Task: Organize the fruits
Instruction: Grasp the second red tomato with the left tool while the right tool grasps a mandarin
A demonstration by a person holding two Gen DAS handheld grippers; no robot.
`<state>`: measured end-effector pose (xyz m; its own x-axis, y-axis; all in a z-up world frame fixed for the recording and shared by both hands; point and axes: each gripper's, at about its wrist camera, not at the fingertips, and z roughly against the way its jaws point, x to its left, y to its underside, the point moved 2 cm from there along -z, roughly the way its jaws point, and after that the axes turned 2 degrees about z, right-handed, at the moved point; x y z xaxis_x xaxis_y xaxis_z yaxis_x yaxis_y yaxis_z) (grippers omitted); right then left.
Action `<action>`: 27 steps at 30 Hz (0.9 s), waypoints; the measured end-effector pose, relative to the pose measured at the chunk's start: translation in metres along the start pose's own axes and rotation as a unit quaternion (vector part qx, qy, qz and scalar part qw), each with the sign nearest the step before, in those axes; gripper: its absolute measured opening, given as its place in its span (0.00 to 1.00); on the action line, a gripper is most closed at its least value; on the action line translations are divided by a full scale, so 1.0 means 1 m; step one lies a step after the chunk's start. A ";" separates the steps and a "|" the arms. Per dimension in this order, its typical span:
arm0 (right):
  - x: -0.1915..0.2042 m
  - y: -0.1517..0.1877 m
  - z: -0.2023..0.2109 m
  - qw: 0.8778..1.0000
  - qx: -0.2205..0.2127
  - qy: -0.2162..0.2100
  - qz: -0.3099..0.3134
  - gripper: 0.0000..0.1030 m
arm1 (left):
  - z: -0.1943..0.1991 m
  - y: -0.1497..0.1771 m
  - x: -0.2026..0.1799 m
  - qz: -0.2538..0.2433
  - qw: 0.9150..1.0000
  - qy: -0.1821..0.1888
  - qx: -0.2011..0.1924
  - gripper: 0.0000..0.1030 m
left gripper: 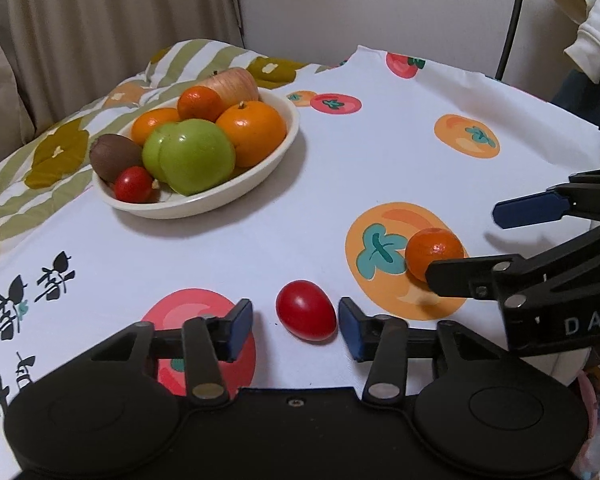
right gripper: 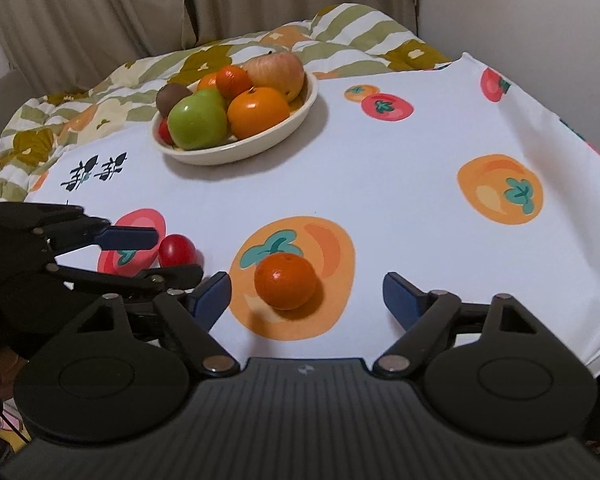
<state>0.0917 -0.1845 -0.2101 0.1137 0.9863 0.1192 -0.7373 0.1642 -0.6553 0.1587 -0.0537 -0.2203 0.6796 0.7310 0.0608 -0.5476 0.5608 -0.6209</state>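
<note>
left gripper (left gripper: 296, 320) gapes around tomato (left gripper: 306, 311), seemingly untouched; right gripper (right gripper: 307, 294) wide, straddling mandarin (right gripper: 285, 281).

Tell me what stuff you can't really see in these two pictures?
- Small tomato in the bowl: right wrist view, mostly hidden behind the green apple.
- Loose mandarin: left wrist view, its lower edge covered by the right tongs.
- Loose red tomato: right wrist view, its bottom hidden by the left tongs.
- White garment: left wrist view, cut off by the edge.
</note>
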 end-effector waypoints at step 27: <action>0.010 -0.007 -0.022 1.000 0.026 0.003 0.011 0.69 | 0.019 0.020 0.016 0.046 0.999 -0.007 0.010 0.35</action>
<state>0.1130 -0.1757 -0.2207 0.1014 0.9898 0.1003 -0.7736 0.1418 -0.6175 0.1490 -0.0233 -0.2170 0.6199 0.7845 0.0156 -0.6167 0.4993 -0.6086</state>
